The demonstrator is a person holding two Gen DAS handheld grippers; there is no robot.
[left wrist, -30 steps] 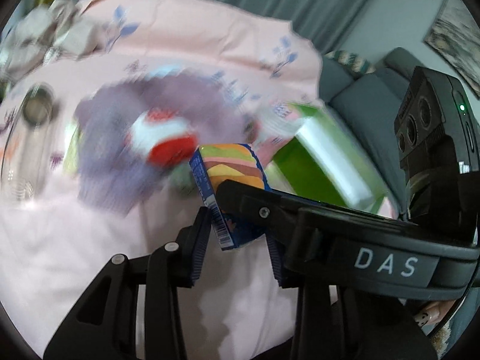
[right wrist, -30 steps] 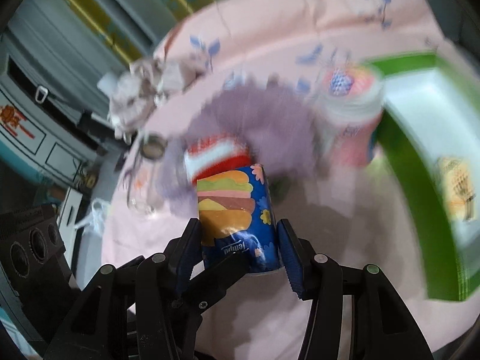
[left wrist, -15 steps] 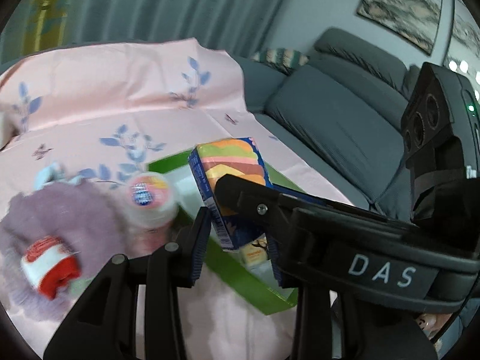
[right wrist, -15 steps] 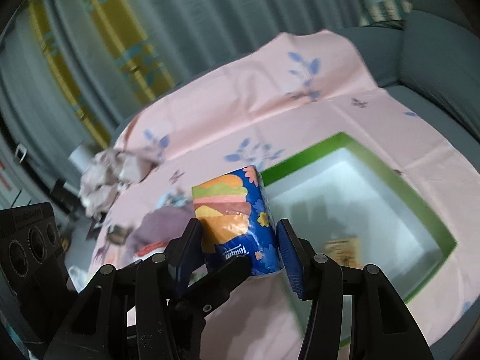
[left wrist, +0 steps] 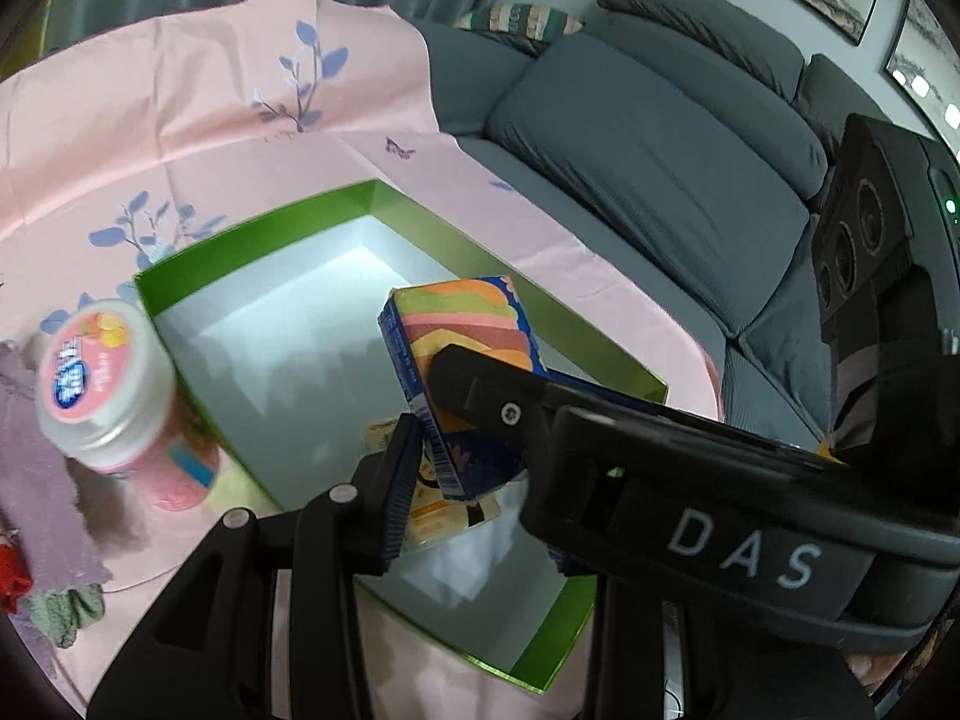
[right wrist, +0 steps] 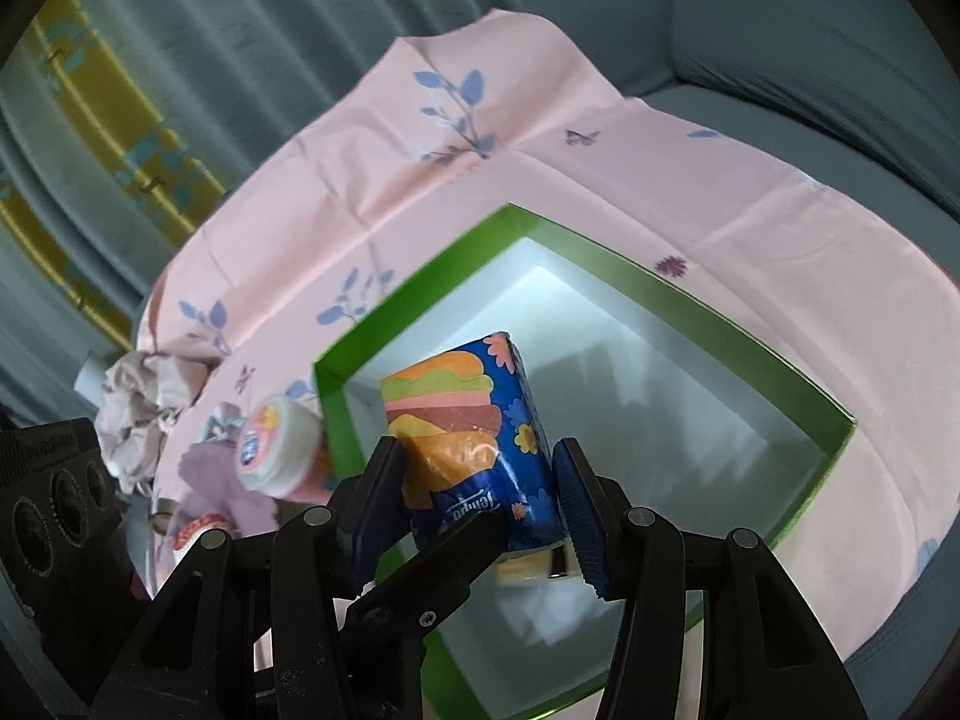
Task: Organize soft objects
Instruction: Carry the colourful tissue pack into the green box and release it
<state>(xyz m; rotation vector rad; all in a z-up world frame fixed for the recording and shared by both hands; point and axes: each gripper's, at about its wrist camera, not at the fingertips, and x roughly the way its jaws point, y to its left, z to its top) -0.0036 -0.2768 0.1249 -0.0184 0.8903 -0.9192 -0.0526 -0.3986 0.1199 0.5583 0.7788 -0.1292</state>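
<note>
I see a pink floral sheet (right wrist: 600, 192) draped over a grey sofa (left wrist: 648, 138), an open green box (right wrist: 798, 384) on it, and both hand-held grippers (left wrist: 468, 432) (right wrist: 474, 498) clamped on a blue tissue pack (right wrist: 480, 420) above the box's near corner.

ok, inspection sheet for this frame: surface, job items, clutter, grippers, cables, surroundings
Surface: pink floral cloth, creased.
Job's things: blue tissue pack with burger print, held over the open green-rimmed white box; a small yellow packet lies inside the box.
Clutter: pink round tub with white lid, purple fuzzy cloth, crumpled beige fabric.
Grippers: left gripper and right gripper both clamp the tissue pack.
Cables: nothing seen.
Surroundings: grey sofa, grey-green curtain.
</note>
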